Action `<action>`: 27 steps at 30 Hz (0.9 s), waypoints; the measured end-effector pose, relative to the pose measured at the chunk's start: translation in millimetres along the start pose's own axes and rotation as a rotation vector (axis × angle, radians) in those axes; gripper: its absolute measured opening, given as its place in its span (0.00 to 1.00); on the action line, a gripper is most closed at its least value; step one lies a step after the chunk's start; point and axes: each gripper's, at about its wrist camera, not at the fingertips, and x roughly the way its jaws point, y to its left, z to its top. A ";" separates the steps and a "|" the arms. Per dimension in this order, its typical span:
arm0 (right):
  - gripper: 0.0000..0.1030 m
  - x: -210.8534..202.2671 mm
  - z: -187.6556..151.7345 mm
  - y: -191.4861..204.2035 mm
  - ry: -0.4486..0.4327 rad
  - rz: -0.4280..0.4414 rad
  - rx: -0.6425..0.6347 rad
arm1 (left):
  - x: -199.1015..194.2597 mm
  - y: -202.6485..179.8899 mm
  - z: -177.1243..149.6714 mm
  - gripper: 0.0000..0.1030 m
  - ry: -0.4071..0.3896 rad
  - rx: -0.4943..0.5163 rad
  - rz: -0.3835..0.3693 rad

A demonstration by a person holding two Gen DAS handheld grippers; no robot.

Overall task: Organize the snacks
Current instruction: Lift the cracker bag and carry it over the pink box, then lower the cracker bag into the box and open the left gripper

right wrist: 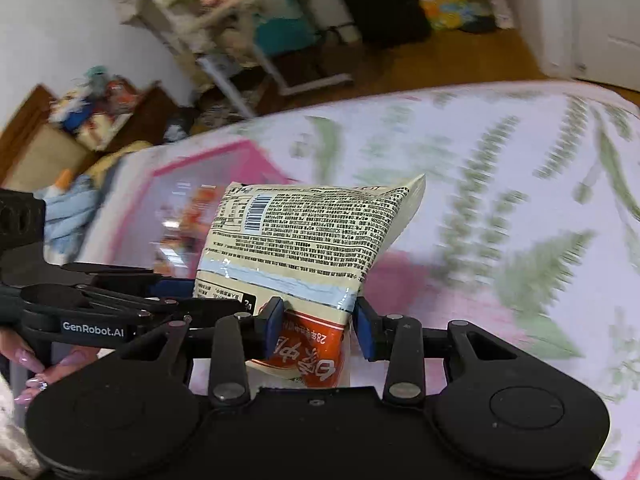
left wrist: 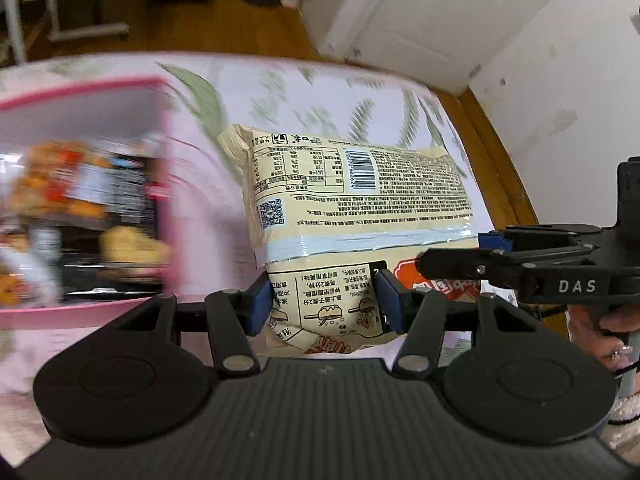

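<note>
A cream noodle packet with black print and a barcode hangs in the air over the bed. My left gripper is shut on its near end. My right gripper is shut on the same packet at its orange-printed end, and it shows in the left wrist view coming in from the right. A pink box holding several snack packs lies to the left, blurred; it also shows in the right wrist view.
The bed has a white and pink cover with green leaf print. A white door and wall stand beyond the wooden bed frame. Shelves and clutter sit on the wooden floor at far left.
</note>
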 end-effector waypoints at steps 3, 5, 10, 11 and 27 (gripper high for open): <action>0.42 4.3 10.5 43.4 -0.013 0.044 -0.067 | -43.0 28.0 -1.0 0.53 -0.056 -0.023 0.037; 0.42 13.1 20.4 72.9 -0.015 0.065 -0.108 | -65.8 45.6 -1.5 0.53 -0.097 -0.029 0.069; 0.42 50.3 45.6 117.1 0.016 0.130 -0.120 | -97.6 93.8 -0.2 0.53 -0.188 -0.075 0.144; 0.42 58.4 49.2 122.7 0.024 0.137 -0.111 | -99.1 104.1 1.0 0.53 -0.197 -0.085 0.155; 0.45 174.6 67.4 153.1 0.122 0.085 -0.156 | -32.1 197.7 9.3 0.56 -0.136 -0.250 0.224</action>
